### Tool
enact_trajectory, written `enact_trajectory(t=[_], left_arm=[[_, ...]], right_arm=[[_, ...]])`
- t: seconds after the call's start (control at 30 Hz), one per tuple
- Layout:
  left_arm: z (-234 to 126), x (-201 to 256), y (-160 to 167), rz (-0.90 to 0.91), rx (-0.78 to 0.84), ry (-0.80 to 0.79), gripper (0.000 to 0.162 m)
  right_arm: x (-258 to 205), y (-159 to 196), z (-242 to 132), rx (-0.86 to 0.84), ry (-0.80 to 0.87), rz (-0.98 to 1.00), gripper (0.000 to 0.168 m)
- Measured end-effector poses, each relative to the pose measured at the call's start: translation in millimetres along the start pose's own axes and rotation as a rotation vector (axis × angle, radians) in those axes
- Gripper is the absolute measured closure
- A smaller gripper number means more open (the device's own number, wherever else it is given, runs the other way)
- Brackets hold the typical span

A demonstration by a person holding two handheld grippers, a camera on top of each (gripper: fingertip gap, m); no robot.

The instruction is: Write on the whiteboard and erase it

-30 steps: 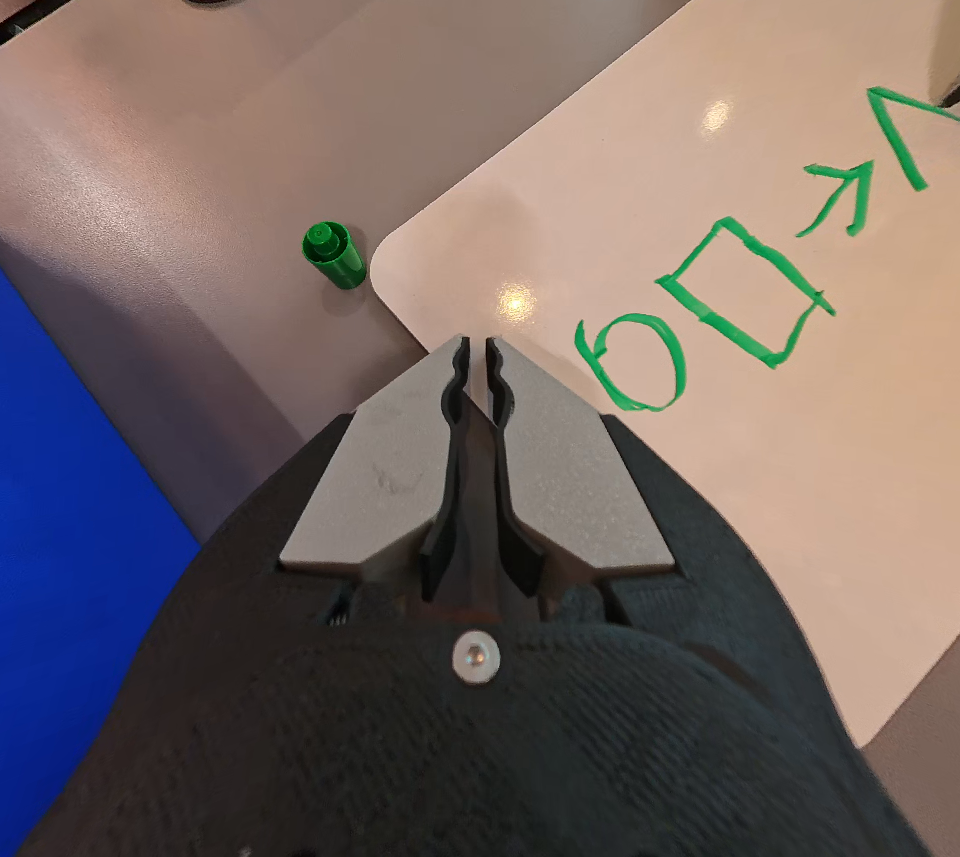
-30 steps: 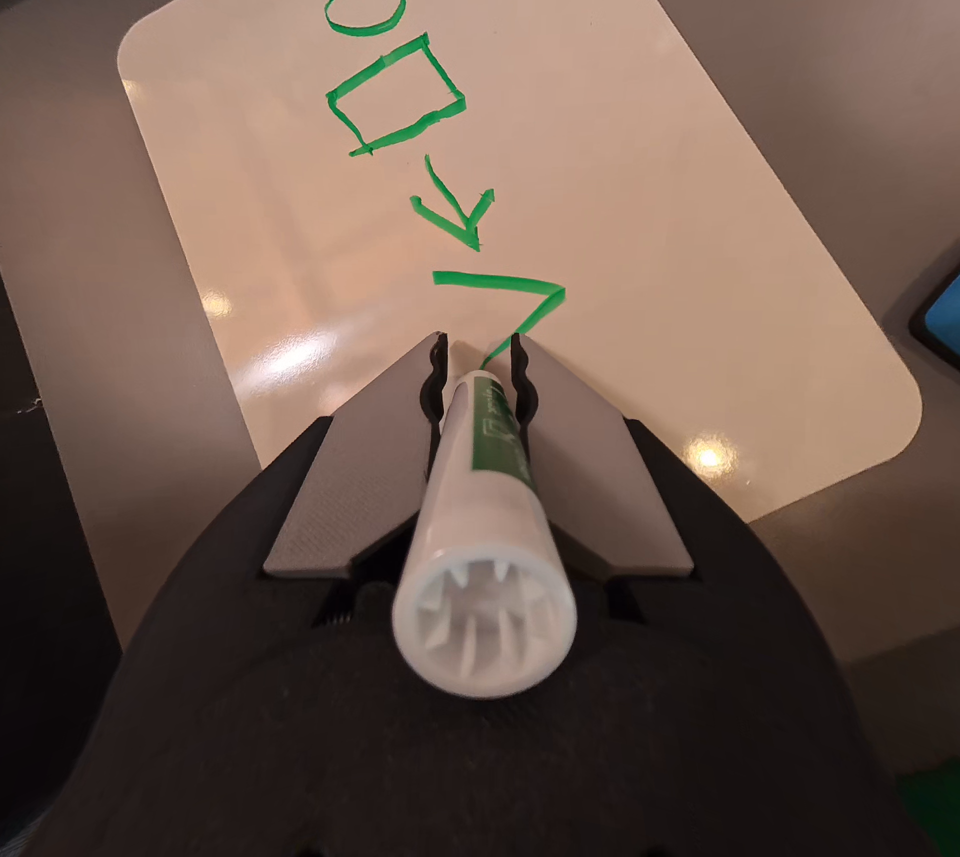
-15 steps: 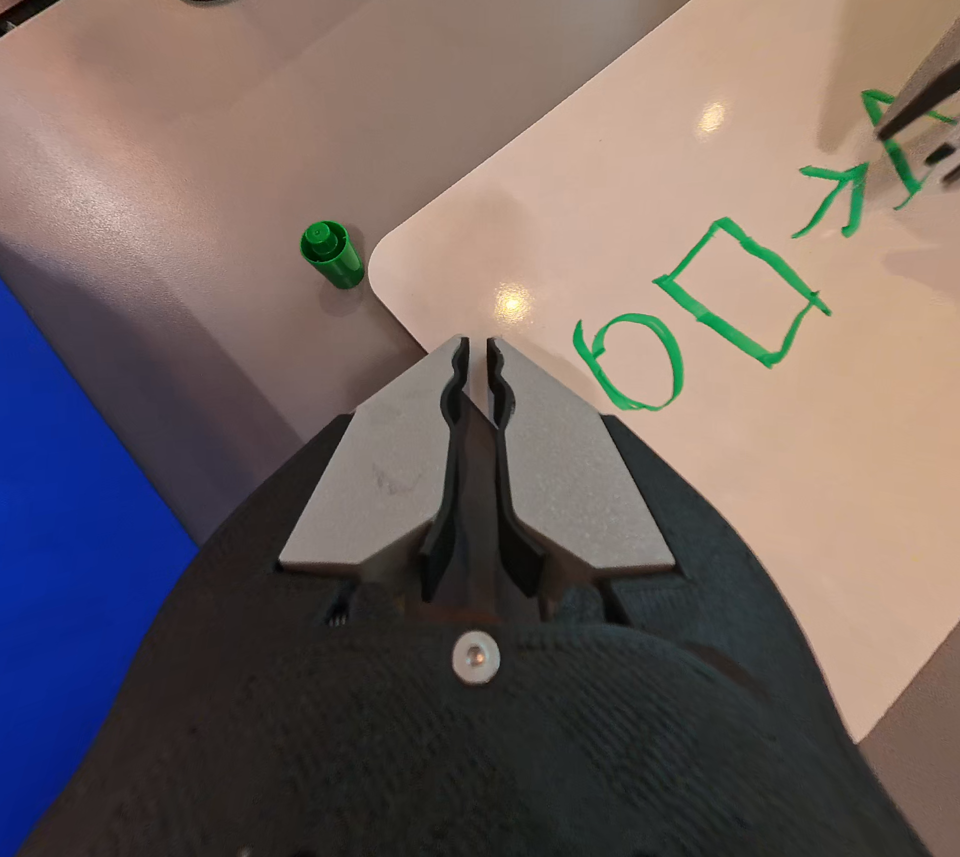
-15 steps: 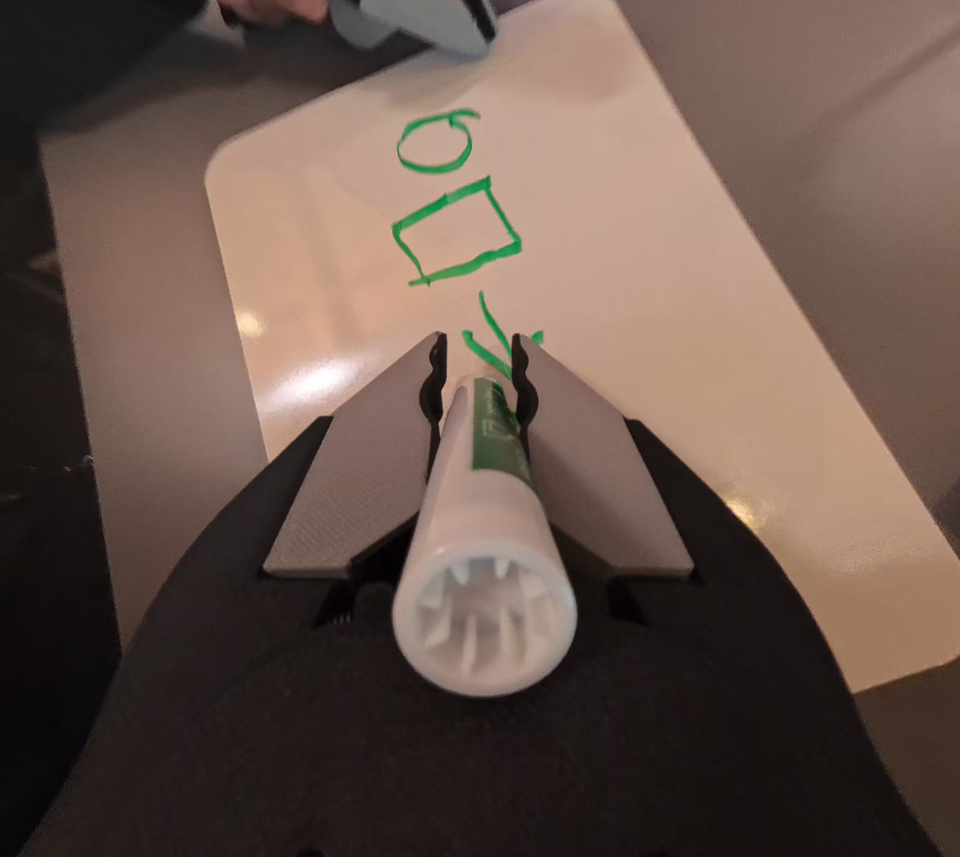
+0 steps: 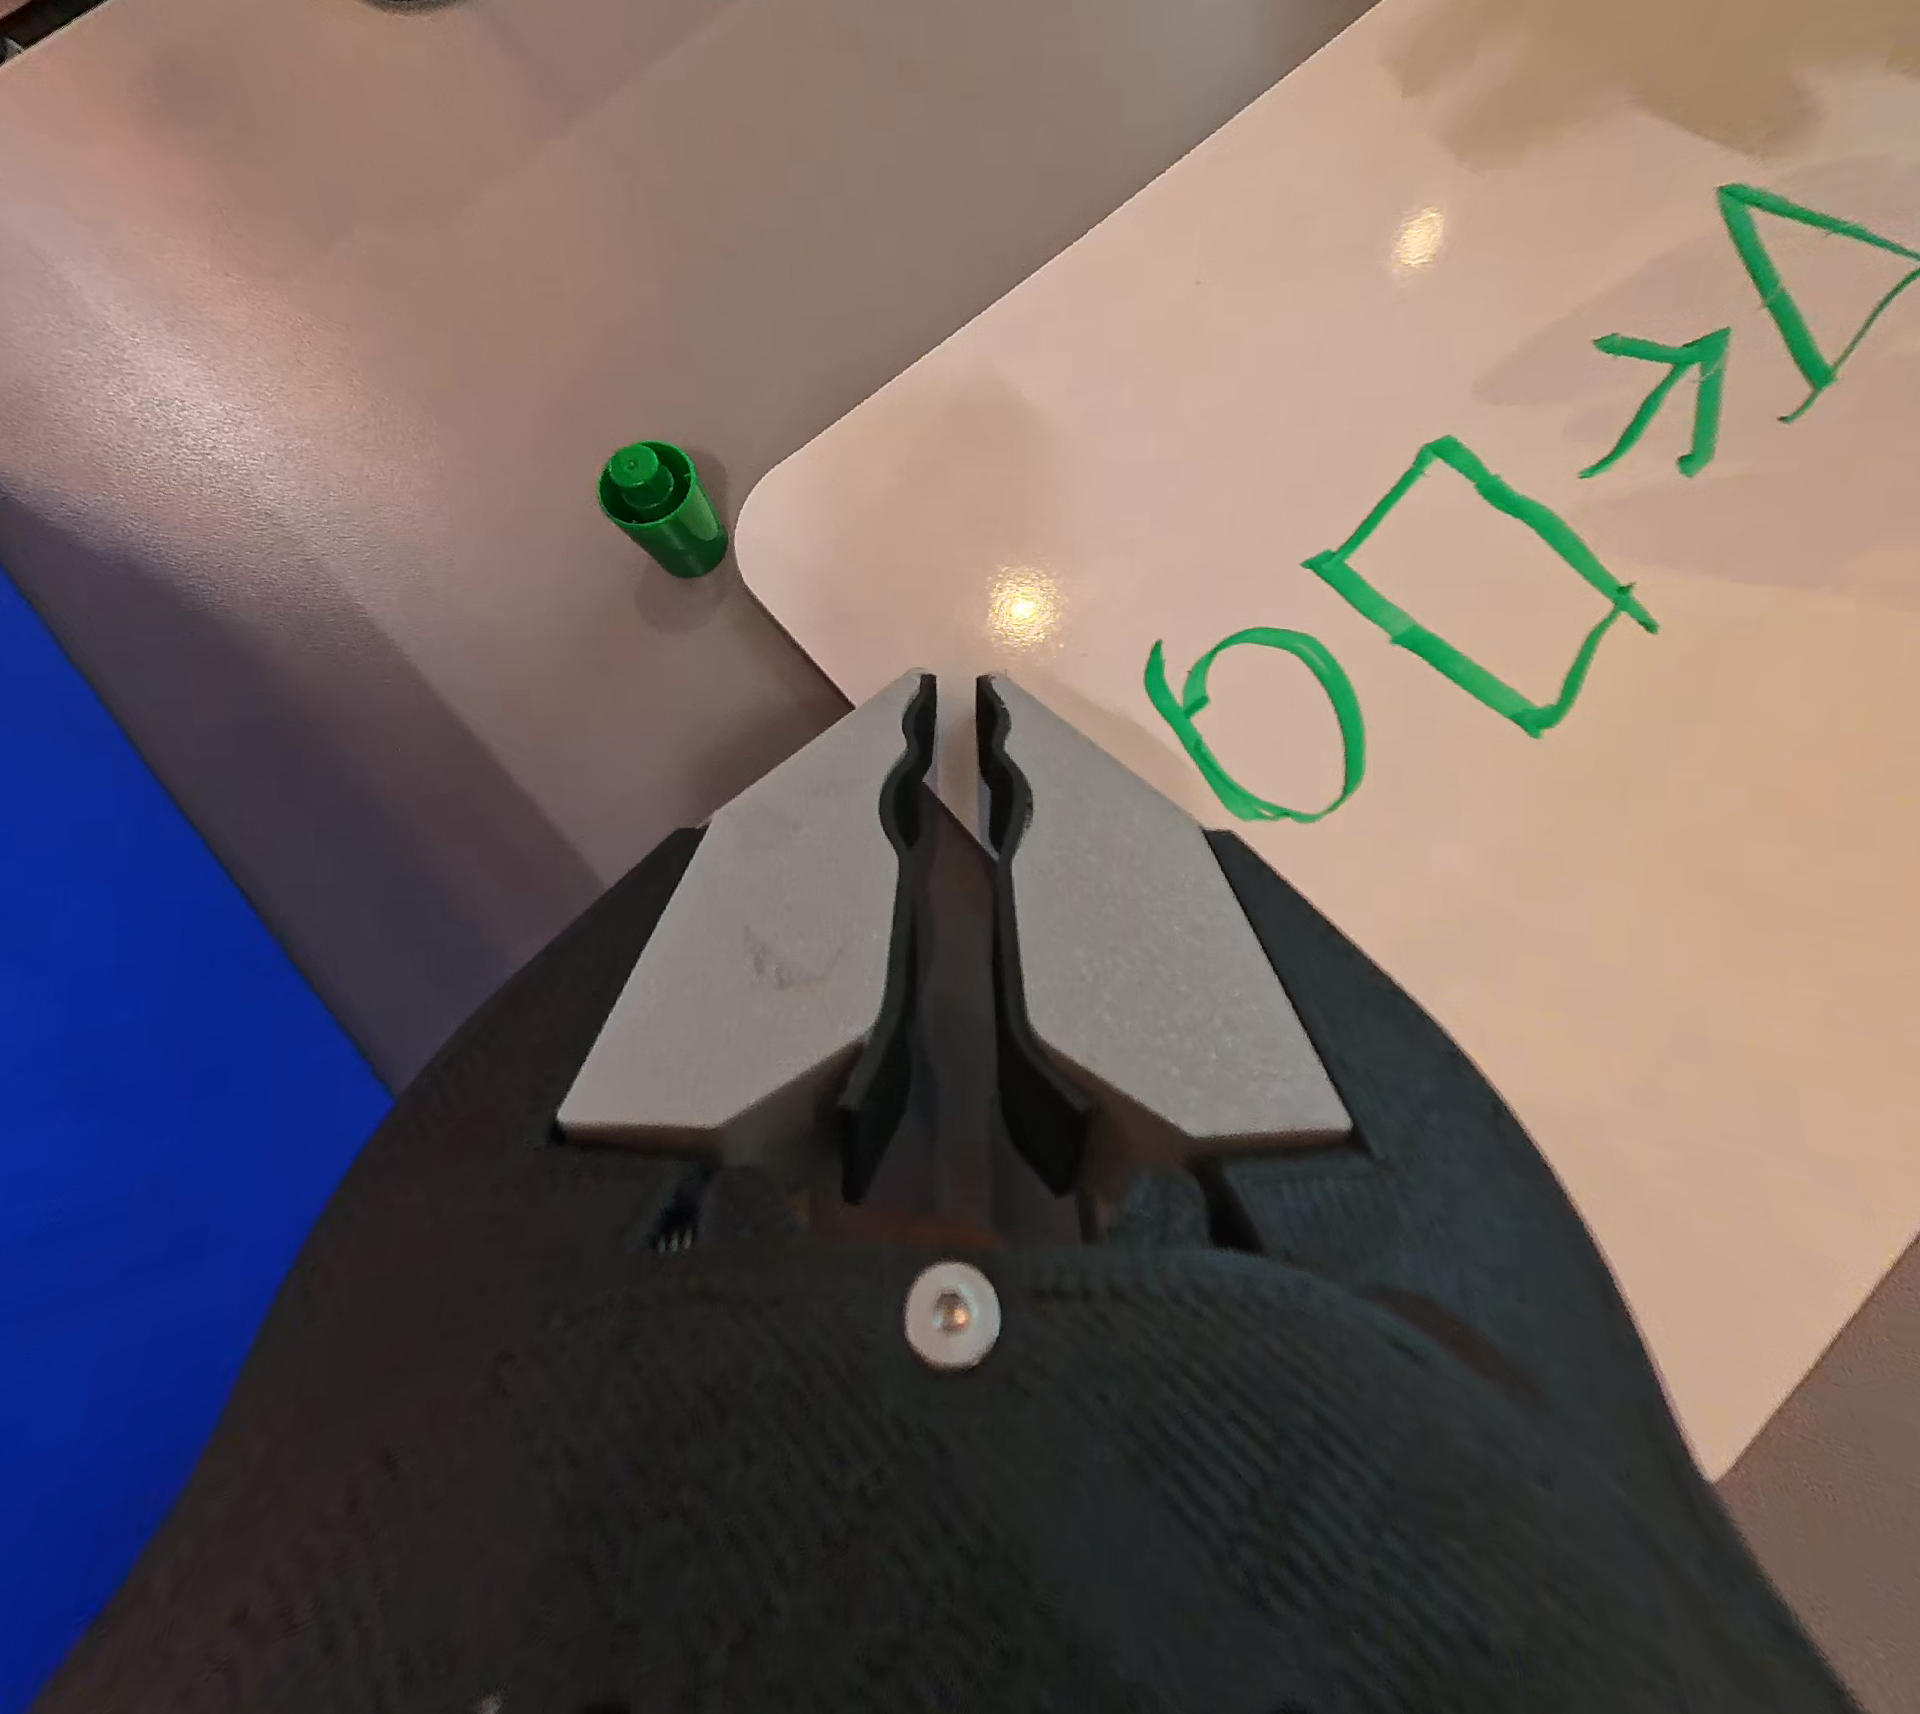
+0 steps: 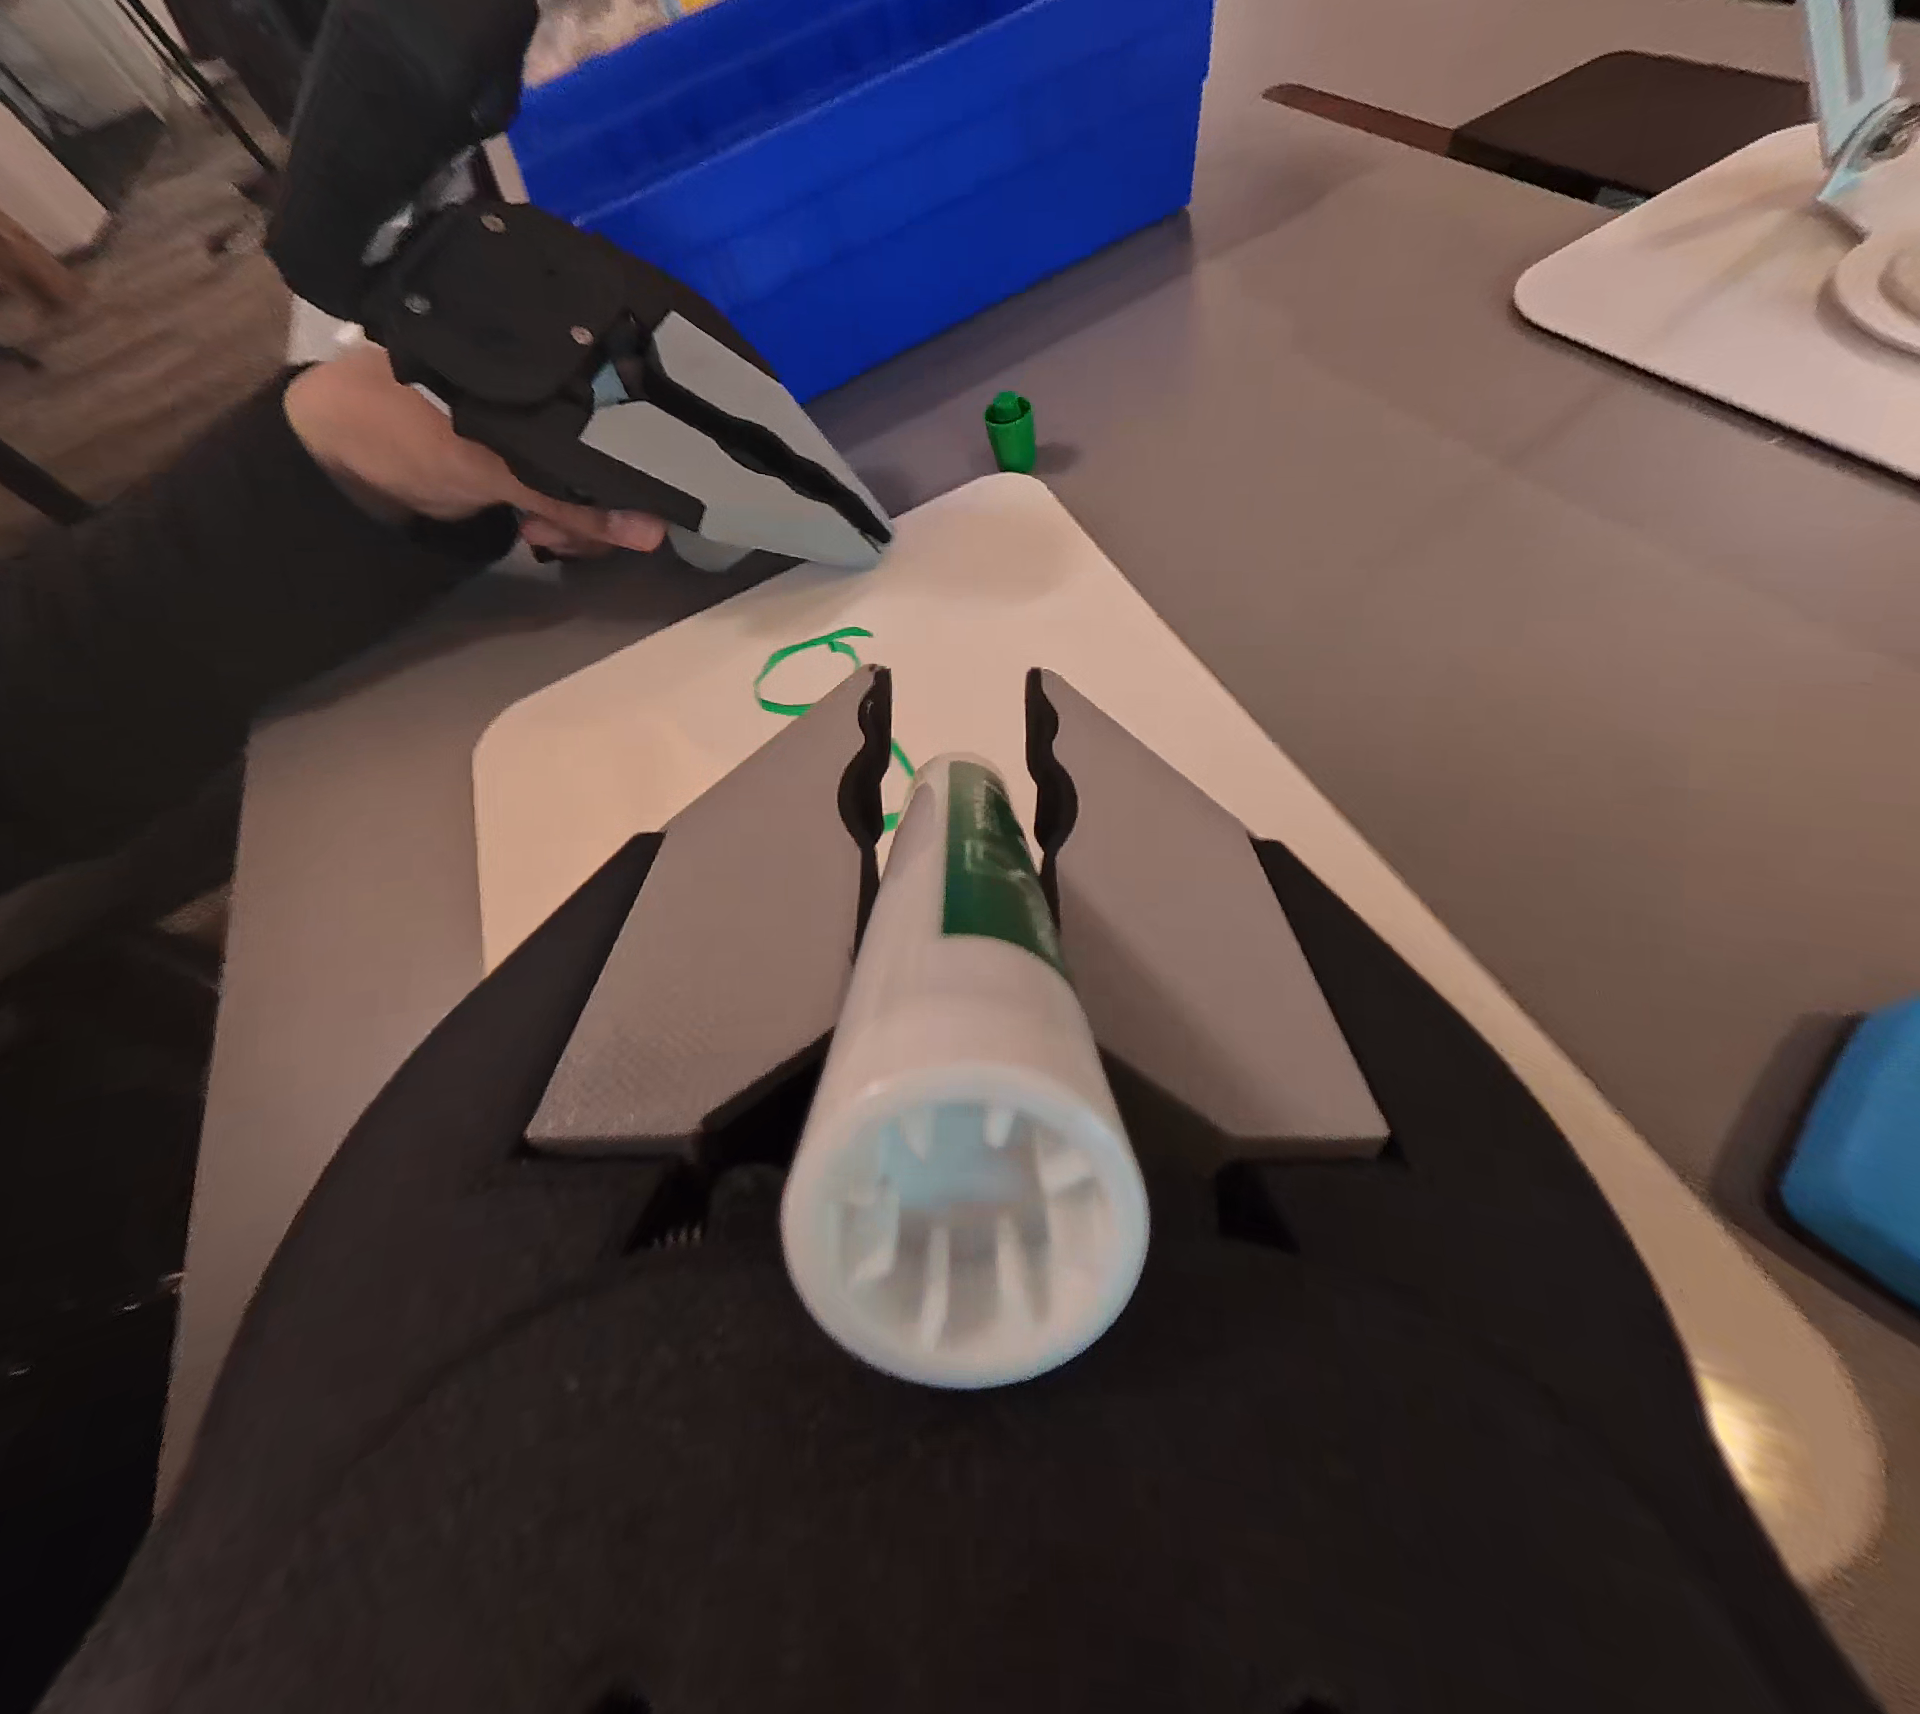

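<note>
The whiteboard (image 5: 1351, 989) lies on the grey table with a green circle (image 5: 1257, 729), square (image 5: 1475, 584), arrow (image 5: 1662, 407) and triangle (image 5: 1808, 293) drawn on it. My left gripper (image 5: 954, 696) is shut and empty, its tips over the board's near corner; it also shows in the right wrist view (image 6: 873, 537). My right gripper (image 6: 956, 688) is shut on the white and green marker (image 6: 966, 1041), held above the whiteboard (image 6: 1039, 584); the marker's tip is hidden. The green cap (image 5: 660, 521) lies on the table beside the board's corner, and shows in the right wrist view (image 6: 1010, 430).
A blue bin (image 6: 883, 137) stands beyond the cap and fills the left edge of the left wrist view (image 5: 125, 937). A blue eraser (image 6: 1860, 1165) lies right of the board. A white stand base (image 6: 1714, 334) sits far right. A person's hand (image 6: 436, 469) holds the left gripper. Across from one pair of fingers to the other is roughly 15 cm. The green cap (image 5: 660, 521) lies some 6 cm from my left tips, 20 cm from my right tips.
My right gripper has lifted off the board and tilted up with the marker, so its view now looks across the table. The triangle is now closed. The left gripper has hardly moved.
</note>
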State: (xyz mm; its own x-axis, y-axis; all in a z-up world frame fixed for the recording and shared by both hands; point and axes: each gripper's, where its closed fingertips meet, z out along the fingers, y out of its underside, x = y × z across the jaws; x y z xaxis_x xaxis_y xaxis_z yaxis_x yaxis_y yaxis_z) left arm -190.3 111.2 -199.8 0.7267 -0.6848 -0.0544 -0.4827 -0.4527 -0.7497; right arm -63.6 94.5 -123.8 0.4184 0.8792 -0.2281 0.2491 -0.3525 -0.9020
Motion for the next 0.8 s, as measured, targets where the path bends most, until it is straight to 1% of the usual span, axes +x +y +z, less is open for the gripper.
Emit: enact_trajectory(t=[0.1,0.17,0.3,0.4,0.47,0.53,0.6,0.73,0.8], left_arm=[[0,0,0,0.011,0.001,-0.006,0.155],[0,1,-1,0.028,0.001,-0.013,0.155],[-1,9,-3,0.086,0.009,0.000,0.145],[-6,24,-17,0.135,0.083,0.046,0.144],[-12,44,-30,0.140,0.155,0.136,0.144],[-23,71,-42,0.115,0.236,0.289,0.144],[-33,94,-50,0.065,0.283,0.436,0.142],[-51,113,-65,-0.021,0.365,0.591,0.142],[-59,122,-68,-0.044,0.376,0.666,0.139]], right_arm=[[-11,6,-2,0.037,-0.114,0.111,0.145],[-8,4,-6,0.080,-0.119,0.147,0.145],[-13,-10,-13,0.173,-0.234,0.254,0.145],[-18,-9,-12,0.171,-0.257,0.258,0.145],[-26,-8,-8,0.165,-0.283,0.243,0.145],[-36,-11,-5,0.176,-0.337,0.240,0.145],[-45,-13,-2,0.188,-0.380,0.241,0.145],[-57,-10,5,0.172,-0.422,0.229,0.145],[-62,-12,8,0.184,-0.427,0.213,0.144]])
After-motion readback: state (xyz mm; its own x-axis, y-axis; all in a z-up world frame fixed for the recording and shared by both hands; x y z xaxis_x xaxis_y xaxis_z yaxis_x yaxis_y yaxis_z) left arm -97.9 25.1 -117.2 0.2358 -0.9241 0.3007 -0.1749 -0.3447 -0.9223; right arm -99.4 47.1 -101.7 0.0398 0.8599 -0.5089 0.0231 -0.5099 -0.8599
